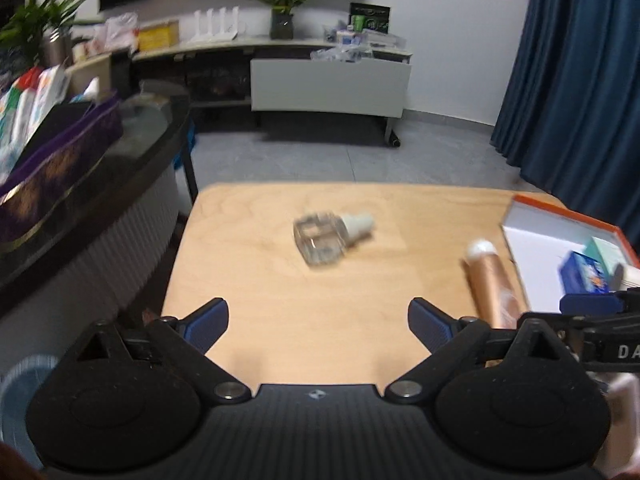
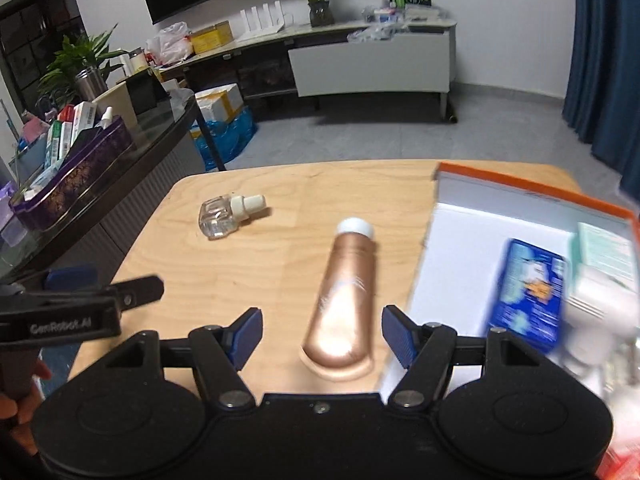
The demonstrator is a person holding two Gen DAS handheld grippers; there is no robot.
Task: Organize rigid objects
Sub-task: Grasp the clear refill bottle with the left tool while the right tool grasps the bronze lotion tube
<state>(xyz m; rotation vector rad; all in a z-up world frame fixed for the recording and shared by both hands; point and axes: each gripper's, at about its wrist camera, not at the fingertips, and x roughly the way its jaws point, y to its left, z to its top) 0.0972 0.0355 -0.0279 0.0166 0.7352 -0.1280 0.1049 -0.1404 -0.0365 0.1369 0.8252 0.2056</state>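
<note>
My right gripper (image 2: 322, 336) has its fingers apart, empty, straddling the tube's (image 2: 346, 300) flat soft tail; I'd pinch mid-body. My left gripper (image 1: 318, 320) is also spread, empty. The glass bottle (image 1: 320, 240), mid-bench, looks slick, fragile. Box (image 2: 460, 240) at right edge.

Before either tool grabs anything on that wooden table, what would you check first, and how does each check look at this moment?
1. Right tool open with nothing in it: ok.
2. Left tool open with nothing in it: ok.
3. Copper tube lies flat on the table, lined up between the right tool's fingers: ok.
4. Small clear bottle lies on its side ahead of the left tool, with bare table around it: ok.
5. Free room in the orange-rimmed box, near its table-side wall: ok.
6. Sharp picture for aiming: not ok, both views are blurred.
</note>
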